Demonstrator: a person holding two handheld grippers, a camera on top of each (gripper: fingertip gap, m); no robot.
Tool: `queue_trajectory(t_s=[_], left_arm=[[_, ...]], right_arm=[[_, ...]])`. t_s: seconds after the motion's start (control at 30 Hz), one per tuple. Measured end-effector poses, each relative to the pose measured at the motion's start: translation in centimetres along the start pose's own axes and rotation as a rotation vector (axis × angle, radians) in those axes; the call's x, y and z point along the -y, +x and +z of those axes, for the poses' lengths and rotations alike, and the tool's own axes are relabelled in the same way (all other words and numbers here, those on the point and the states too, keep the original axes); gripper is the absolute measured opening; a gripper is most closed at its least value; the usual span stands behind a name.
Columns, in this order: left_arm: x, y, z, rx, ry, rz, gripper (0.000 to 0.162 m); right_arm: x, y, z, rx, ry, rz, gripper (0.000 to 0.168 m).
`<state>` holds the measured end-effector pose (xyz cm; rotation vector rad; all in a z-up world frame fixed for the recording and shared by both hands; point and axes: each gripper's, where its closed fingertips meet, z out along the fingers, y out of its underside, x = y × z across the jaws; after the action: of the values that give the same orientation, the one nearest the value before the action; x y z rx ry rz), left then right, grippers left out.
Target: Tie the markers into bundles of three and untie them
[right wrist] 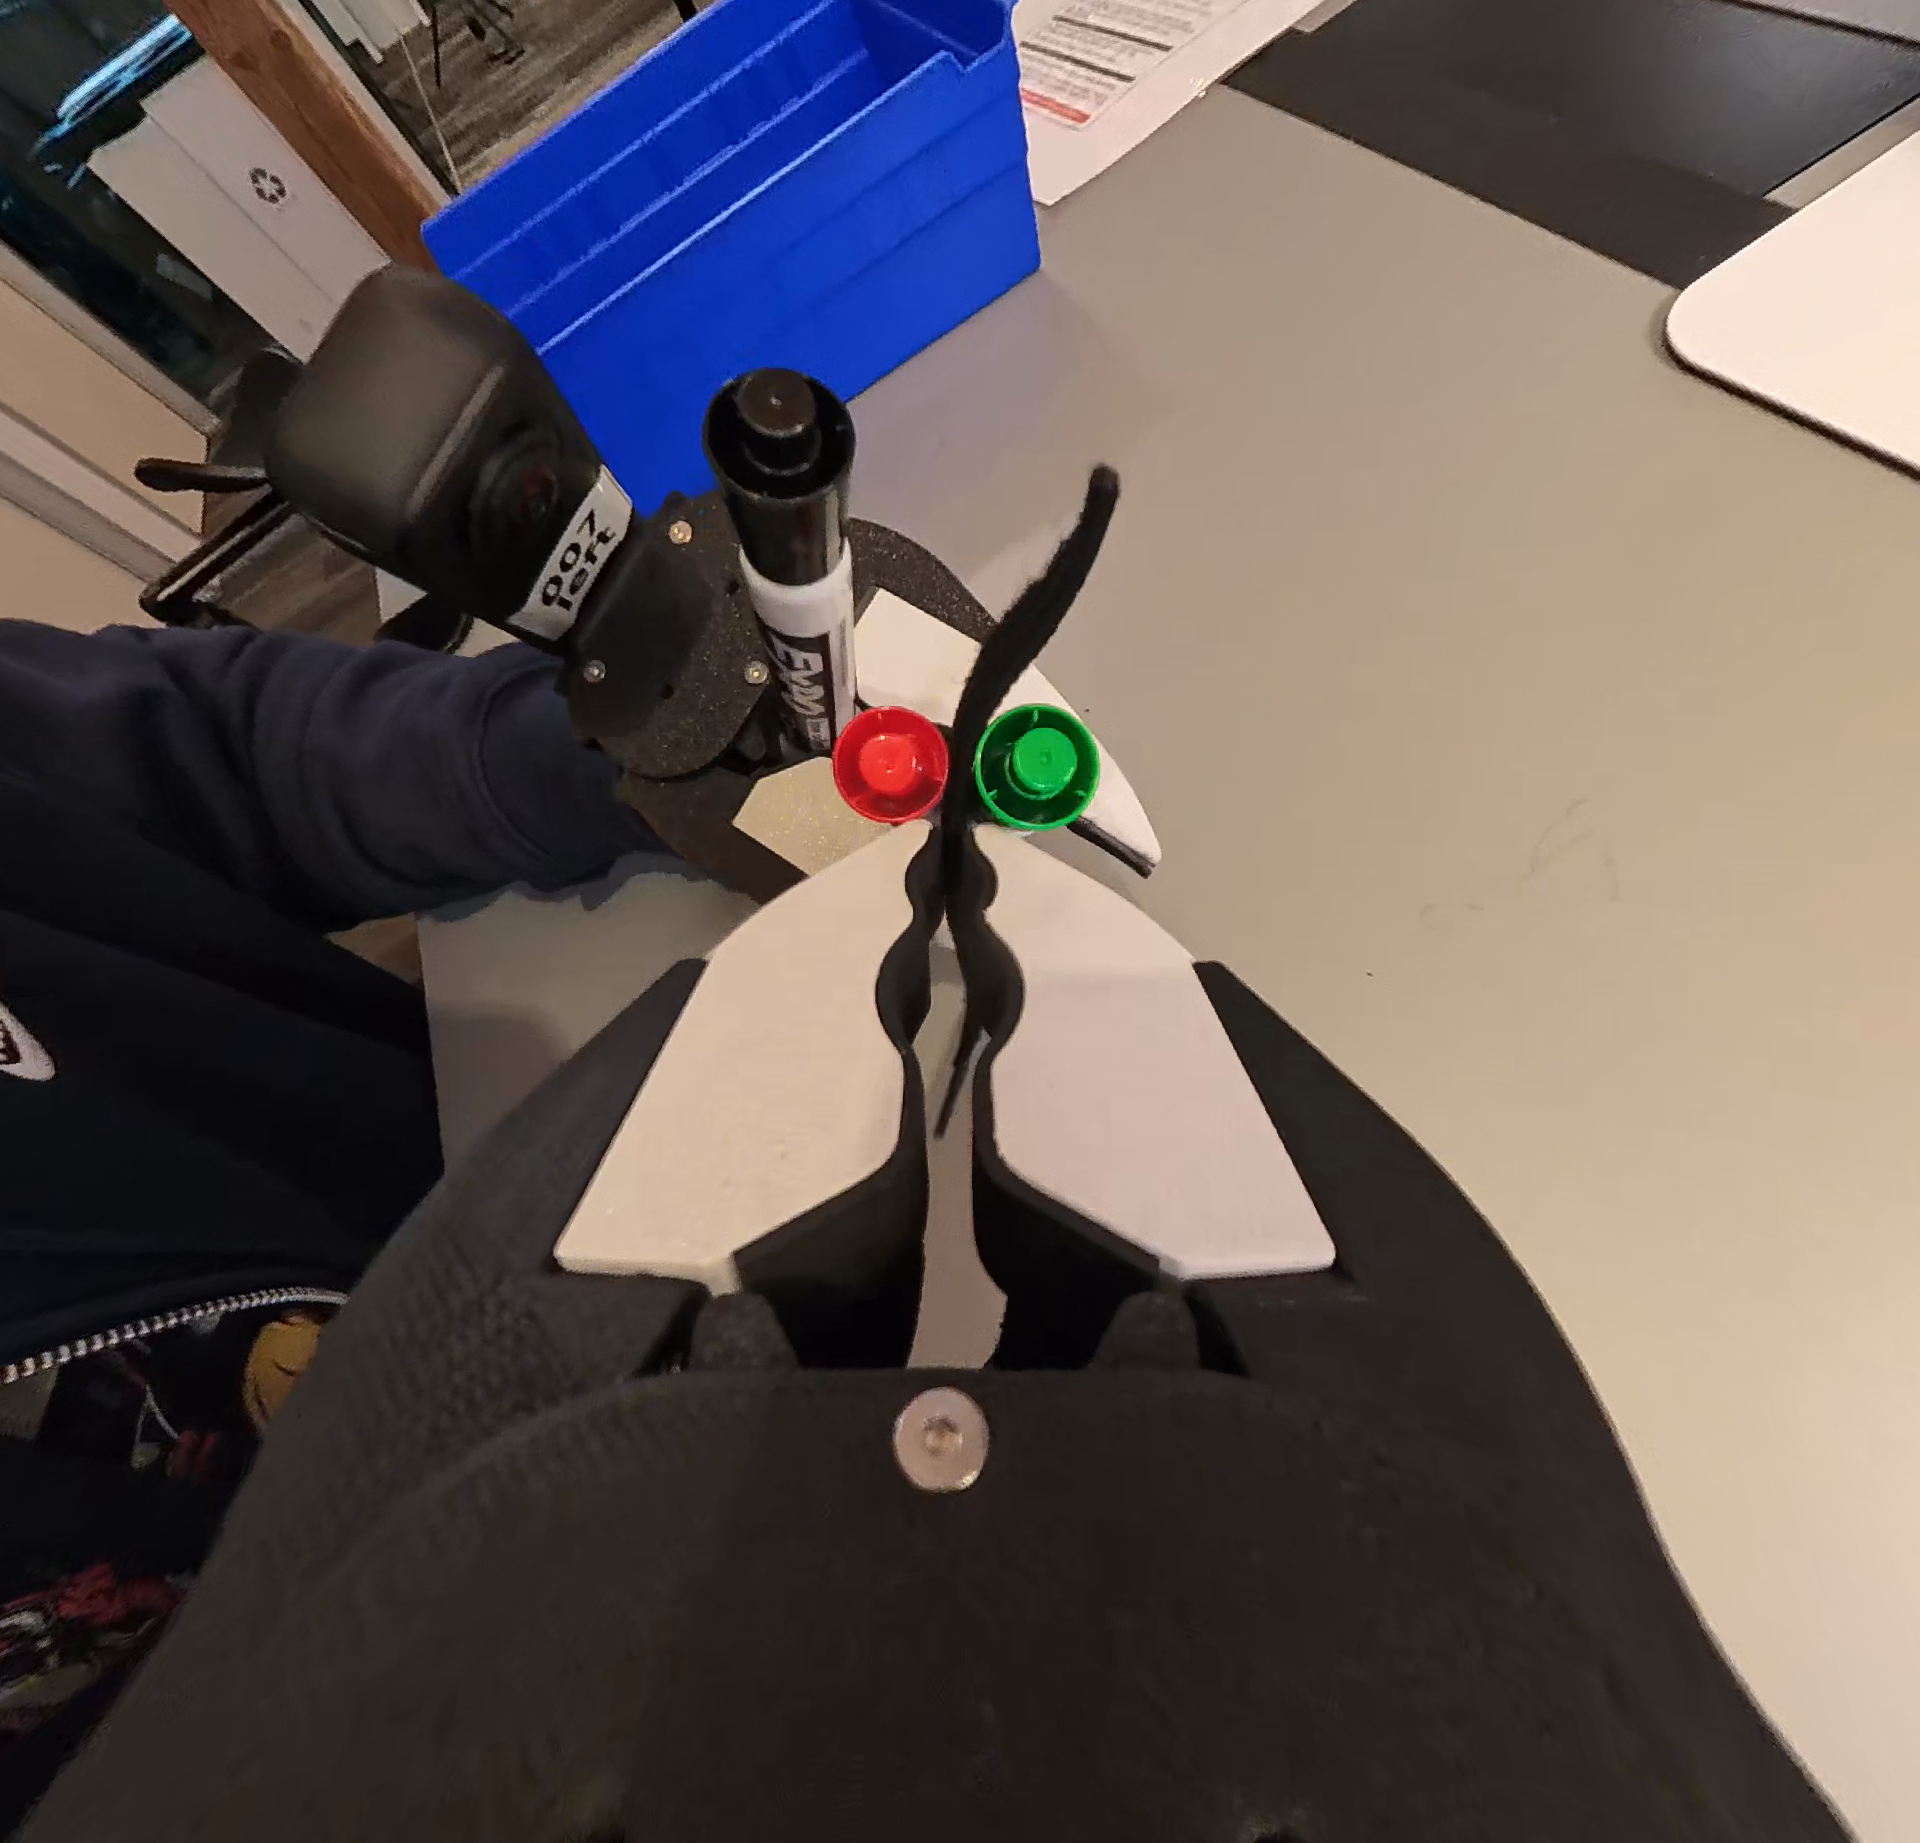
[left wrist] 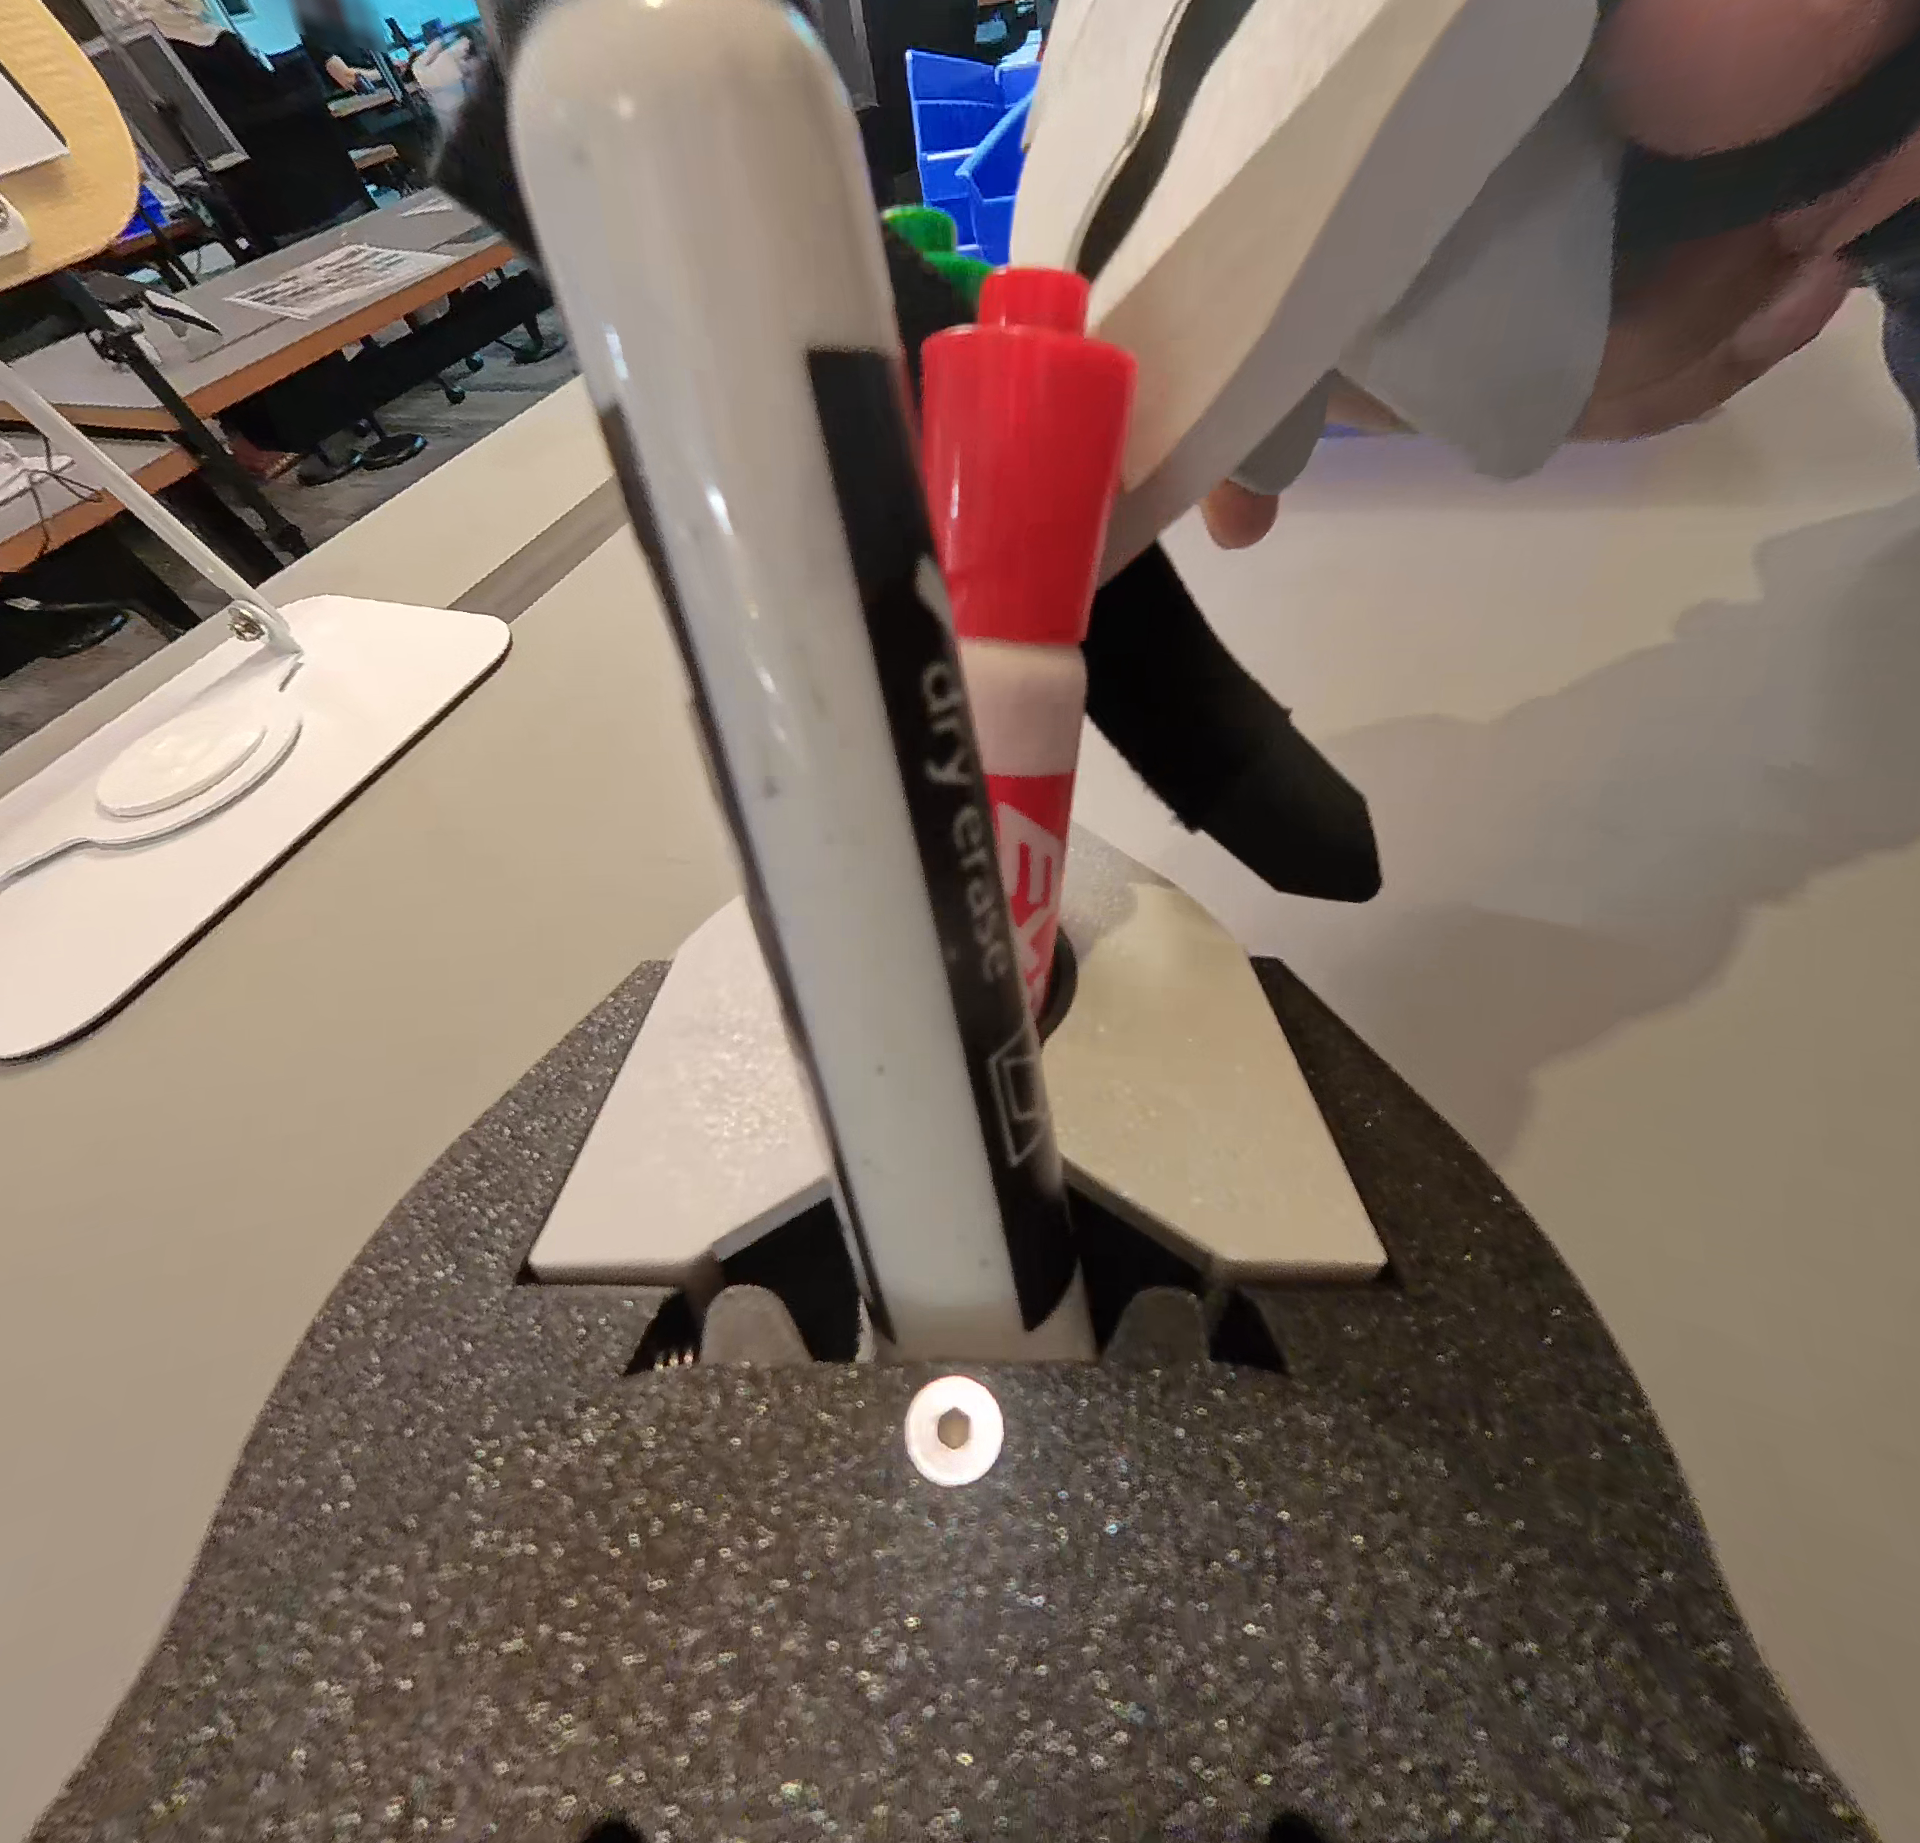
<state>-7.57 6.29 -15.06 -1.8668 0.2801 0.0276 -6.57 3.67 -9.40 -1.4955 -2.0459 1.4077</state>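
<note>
The left gripper [right wrist: 831, 744] clamps three upright markers, black [right wrist: 795, 546], red [right wrist: 890, 765] and green [right wrist: 1036, 767], above the table [right wrist: 1455, 754]. The right gripper [right wrist: 951, 843] pinches a black strap [right wrist: 1023, 630] between the red and green caps.

We find the grey table [right wrist: 1455, 754] bare to the right of the upright markers [right wrist: 894, 763]. Behind them the blue bin [right wrist: 748, 193] blocks passage; the left gripper [right wrist: 831, 817] and a dark sleeve [right wrist: 312, 754] crowd their left side.
</note>
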Motion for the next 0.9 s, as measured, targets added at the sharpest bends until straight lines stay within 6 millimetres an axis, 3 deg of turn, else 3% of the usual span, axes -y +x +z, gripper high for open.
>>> queue_trajectory(t_s=[0.17,0.4,0.57,0.73,0.9], left_arm=[[0.0,0.3,0.0,-0.06,0.003,-0.069,0.019],[1.6,1.6,-0.8,-0.248,0.105,-0.268,0.019],[2.3,3.0,-1.2,-0.422,0.147,-0.422,0.019],[2.9,4.9,-1.9,-0.627,0.17,-0.531,0.019],[3.1,6.4,-2.3,-0.716,0.161,-0.517,0.021]], right_arm=[[-0.2,0.2,0.2,0.025,-0.004,0.001,0.003],[1.4,-0.8,-0.6,0.174,0.094,0.008,0.02],[2.9,-0.2,-2.2,0.197,0.22,-0.153,0.025],[4.6,-0.5,-4.6,0.283,0.483,-0.32,0.036],[3.5,-1.0,-3.7,0.373,0.493,-0.364,0.038]])
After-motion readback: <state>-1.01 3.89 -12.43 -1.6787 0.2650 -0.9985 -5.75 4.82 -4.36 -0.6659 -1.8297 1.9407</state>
